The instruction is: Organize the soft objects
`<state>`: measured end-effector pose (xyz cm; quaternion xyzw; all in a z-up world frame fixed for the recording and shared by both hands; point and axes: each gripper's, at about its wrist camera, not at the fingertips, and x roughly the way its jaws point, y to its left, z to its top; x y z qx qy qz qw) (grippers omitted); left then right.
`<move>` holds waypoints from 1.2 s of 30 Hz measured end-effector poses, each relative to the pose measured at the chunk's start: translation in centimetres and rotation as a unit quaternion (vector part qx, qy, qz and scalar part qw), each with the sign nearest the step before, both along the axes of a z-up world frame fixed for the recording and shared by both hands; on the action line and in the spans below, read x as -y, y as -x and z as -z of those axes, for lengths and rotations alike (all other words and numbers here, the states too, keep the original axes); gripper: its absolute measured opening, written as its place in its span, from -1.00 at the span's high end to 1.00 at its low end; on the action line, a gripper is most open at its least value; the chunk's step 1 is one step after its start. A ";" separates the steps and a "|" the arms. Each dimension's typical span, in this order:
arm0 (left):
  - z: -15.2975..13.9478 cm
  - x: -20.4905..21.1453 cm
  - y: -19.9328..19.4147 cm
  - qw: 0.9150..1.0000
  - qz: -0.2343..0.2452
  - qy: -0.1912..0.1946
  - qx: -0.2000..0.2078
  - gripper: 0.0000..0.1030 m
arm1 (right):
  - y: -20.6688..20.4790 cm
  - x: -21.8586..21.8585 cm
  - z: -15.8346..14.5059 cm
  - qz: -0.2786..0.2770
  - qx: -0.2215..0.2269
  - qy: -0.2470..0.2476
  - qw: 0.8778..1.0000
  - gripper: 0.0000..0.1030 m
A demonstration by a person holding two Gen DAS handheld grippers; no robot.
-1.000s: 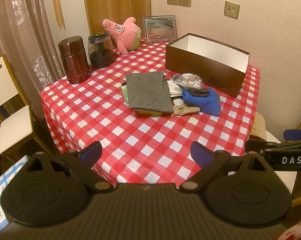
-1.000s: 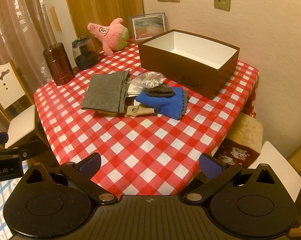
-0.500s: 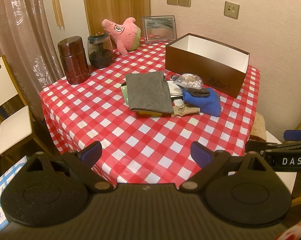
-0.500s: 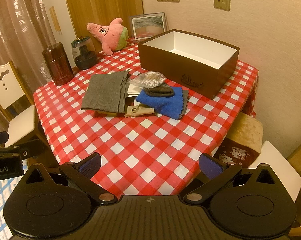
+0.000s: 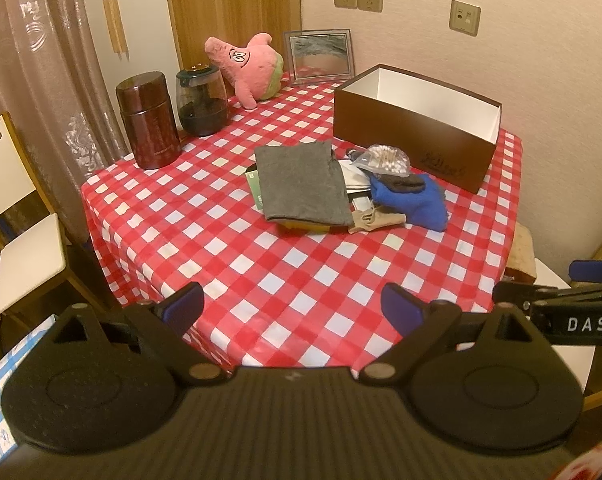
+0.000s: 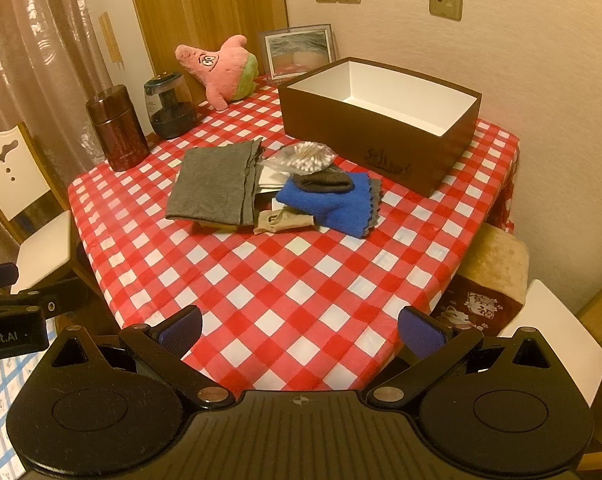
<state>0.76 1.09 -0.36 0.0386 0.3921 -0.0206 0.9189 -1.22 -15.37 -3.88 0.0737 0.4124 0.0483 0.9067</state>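
The left gripper [image 5: 291, 306] is held level over the near edge of the table [image 5: 261, 280], at 6 o'clock. Its blue fingers [image 5: 183, 304] are spread wide and hold nothing.

From left to right on the table: a brown can [image 5: 147, 120] at 10 o'clock, a dark jar [image 5: 201, 102] beside it, and a pink plush toy [image 5: 247, 66] at 11 o'clock. In the middle lies a gray cloth [image 5: 301, 182]. A blue cloth [image 5: 415, 204] lies just right of it, with a dark sock [image 5: 405, 183] on top. The brown box [image 5: 413, 136] sits open at 1 o'clock.

The right gripper [image 6: 299, 330] is also level at the near edge, fingers [image 6: 421, 330] spread wide, holding nothing.
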 end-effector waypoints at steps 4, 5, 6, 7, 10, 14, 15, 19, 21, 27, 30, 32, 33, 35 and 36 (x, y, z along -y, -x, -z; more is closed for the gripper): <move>0.4 -1.2 -0.9 1.000 0.008 -0.002 -0.003 -0.84 | 0.0 -0.5 0.3 -0.001 0.019 -0.005 1.000 -1.00; 0.5 -1.3 -1.1 1.000 0.009 -0.004 -0.003 -0.84 | -0.1 -0.6 0.4 -0.001 0.022 -0.011 1.000 -1.00; 0.6 -1.4 -1.5 1.000 0.011 -0.006 -0.003 -0.84 | -0.1 -0.7 0.5 0.005 0.022 -0.019 1.000 -1.00; 0.8 -1.7 -1.8 1.000 0.014 -0.007 -0.003 -0.84 | -0.3 -0.7 0.5 0.010 0.021 -0.025 0.999 -1.00; 1.4 -2.2 -2.7 1.000 0.016 -0.007 -0.008 -0.84 | -0.6 -0.7 1.3 0.019 0.015 -0.040 0.999 -1.00; 1.9 -2.6 -4.1 1.000 0.017 -0.001 -0.019 -0.84 | -1.1 -0.9 1.8 0.015 0.005 -0.035 0.999 -0.99; 2.0 -2.6 -4.4 1.000 0.019 -0.001 -0.019 -0.84 | -1.2 -0.9 1.9 0.016 0.002 -0.037 0.999 -0.99; 2.5 -2.3 -6.3 1.000 0.018 -0.002 -0.020 -0.84 | -2.6 -0.7 2.1 0.012 -0.003 -0.043 0.999 -0.99; 2.7 -2.1 -7.3 1.000 0.012 -0.002 -0.021 -0.84 | -3.5 -0.3 2.0 0.009 0.000 -0.047 0.999 -0.99; 3.3 -0.7 -10.5 1.000 -0.003 -0.003 -0.029 -0.82 | -7.2 0.8 2.4 -0.017 0.012 -0.041 0.999 -0.99; 3.7 0.0 -12.5 0.999 -0.012 -0.003 -0.031 -0.81 | -9.2 1.8 2.6 -0.025 0.022 -0.053 0.998 -0.99; 4.0 0.6 -13.9 0.999 -0.019 -0.003 -0.033 -0.80 | -10.5 2.9 2.7 -0.025 0.042 -0.062 0.997 -0.99; 4.2 0.9 -14.5 0.999 -0.023 -0.002 -0.035 -0.79 | -11.1 3.3 2.7 -0.028 0.044 -0.067 0.996 -0.99; 4.4 1.4 -15.7 0.999 -0.030 0.000 -0.035 -0.79 | -12.6 4.0 2.8 -0.034 0.042 -0.074 0.996 -0.99; 4.5 1.6 -16.2 0.999 -0.034 -0.001 -0.034 -0.79 | -13.4 4.5 2.9 -0.039 0.044 -0.079 0.995 -0.99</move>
